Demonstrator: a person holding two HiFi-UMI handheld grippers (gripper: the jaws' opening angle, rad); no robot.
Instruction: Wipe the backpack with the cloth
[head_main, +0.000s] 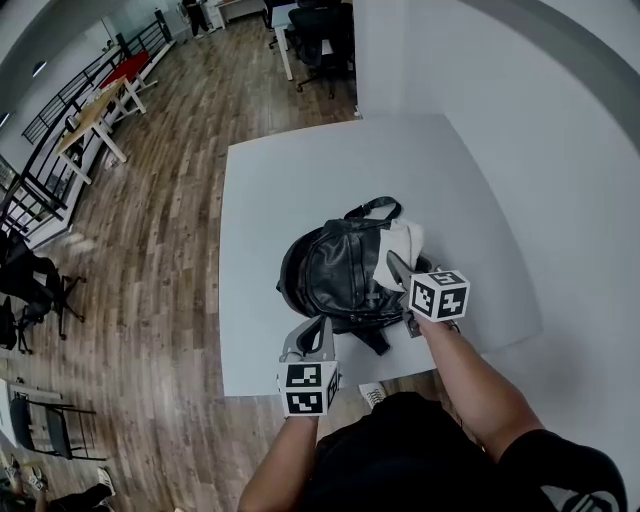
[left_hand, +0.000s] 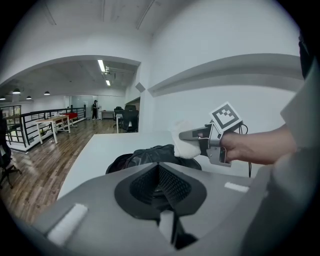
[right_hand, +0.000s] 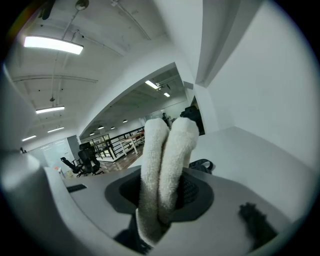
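1. While we look steeply down from the head view, a black backpack (head_main: 335, 275) lies on its side on a white worktop (head_main: 290, 180), towards the worktop's near edge.
2. We hold the right claw (head_main: 393, 262) over the backpack's right side. Its jaws are clamped on a white, fluffy cloth (head_main: 405, 243).
3. From the right gripper view we see the cloth folded double, both thick folds standing up out of the closed jaws and filling the middle of the picture.
4. From the left gripper view, the cloth hangs from the right claw's tip and rests against the top of the backpack. Our right hand (left_hand: 240, 149) grips the handle behind it, with the marker cube (left_hand: 226, 116) above.
5. We hold the left claw (head_main: 308, 340) at the near edge of the worktop, just beside the backpack's near side. We cannot tell whether it touches the bag.
6. In its own view the left claw's jaws meet along the middle with nothing between them, and the backpack lies just beyond their tips.
7. A carry handle (head_main: 372, 210) arches from the far end of the backpack, and a dark strap (head_main: 375, 340) trails off its near side onto the worktop.
8. A white wall runs just beside the worktop on our right.
9. A wood floor (head_main: 160, 250) spreads to the left, with desks and a black railing (head_main: 70, 95) well apart from us.
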